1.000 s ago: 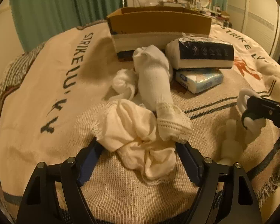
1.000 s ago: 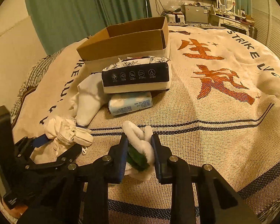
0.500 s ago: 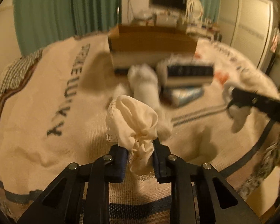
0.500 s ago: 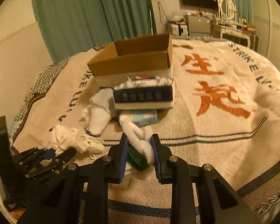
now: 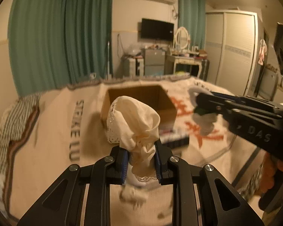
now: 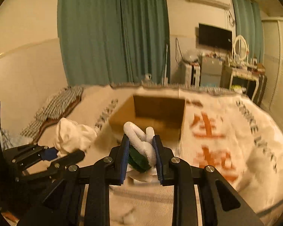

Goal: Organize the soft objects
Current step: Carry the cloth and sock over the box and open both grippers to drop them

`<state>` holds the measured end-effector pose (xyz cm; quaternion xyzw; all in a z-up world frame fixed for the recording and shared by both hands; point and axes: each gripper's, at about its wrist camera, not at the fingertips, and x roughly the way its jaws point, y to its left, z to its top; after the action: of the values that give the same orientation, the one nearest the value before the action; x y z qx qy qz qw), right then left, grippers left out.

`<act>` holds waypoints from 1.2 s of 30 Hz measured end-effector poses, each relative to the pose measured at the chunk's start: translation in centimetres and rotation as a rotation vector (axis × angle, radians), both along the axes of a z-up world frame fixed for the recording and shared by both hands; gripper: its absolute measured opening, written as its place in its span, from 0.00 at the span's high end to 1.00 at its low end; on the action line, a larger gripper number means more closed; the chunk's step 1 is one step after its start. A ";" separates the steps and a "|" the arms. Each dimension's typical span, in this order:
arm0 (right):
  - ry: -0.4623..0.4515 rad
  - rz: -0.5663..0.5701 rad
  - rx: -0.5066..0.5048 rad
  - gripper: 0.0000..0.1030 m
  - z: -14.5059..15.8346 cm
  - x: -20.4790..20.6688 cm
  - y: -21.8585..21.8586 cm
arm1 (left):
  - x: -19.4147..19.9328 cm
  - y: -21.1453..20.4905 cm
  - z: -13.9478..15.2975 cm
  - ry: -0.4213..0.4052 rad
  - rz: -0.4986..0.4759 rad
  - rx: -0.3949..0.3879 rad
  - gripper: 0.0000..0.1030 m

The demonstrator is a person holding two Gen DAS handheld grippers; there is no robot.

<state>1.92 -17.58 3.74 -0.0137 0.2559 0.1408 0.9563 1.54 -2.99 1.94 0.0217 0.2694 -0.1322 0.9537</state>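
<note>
My left gripper (image 5: pixel 141 161) is shut on a cream lace-edged cloth (image 5: pixel 135 124), held up in the air in front of the open cardboard box (image 5: pixel 139 101). My right gripper (image 6: pixel 141 158) is shut on a white plush toy with a green part (image 6: pixel 141 146), also lifted, just short of the box (image 6: pixel 152 113). Each gripper shows in the other's view: the right one with its toy at right (image 5: pixel 203 113), the left one with the cloth at lower left (image 6: pixel 66 150). The box looks empty inside.
The bed is covered by a cream blanket (image 6: pixel 226 131) with orange characters and dark lettering. A dark tissue pack (image 5: pixel 173 137) lies in front of the box, mostly hidden. Green curtains (image 5: pixel 56 37), a TV, a dresser and a wardrobe stand beyond the bed.
My left gripper closed on the cream cloth and lifted it off the blanket. Both grippers rose with their loads and moved toward the box; the views tilted up.
</note>
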 end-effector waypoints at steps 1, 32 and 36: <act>-0.014 0.007 -0.008 0.76 0.8 0.8 0.2 | 0.8 -0.1 0.7 -0.009 -0.003 0.000 0.78; 0.205 -0.088 0.060 0.36 -5.5 23.5 -4.6 | 21.5 -2.3 -5.3 0.148 0.101 0.118 0.19; 0.141 -0.102 0.042 0.36 -1.1 21.1 -4.8 | 18.8 -1.7 -1.0 0.078 0.090 0.130 0.19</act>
<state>22.99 -22.42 2.69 0.0295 0.3200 0.0979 0.9419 20.36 -4.73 0.93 0.0661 0.3150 -0.0721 0.9440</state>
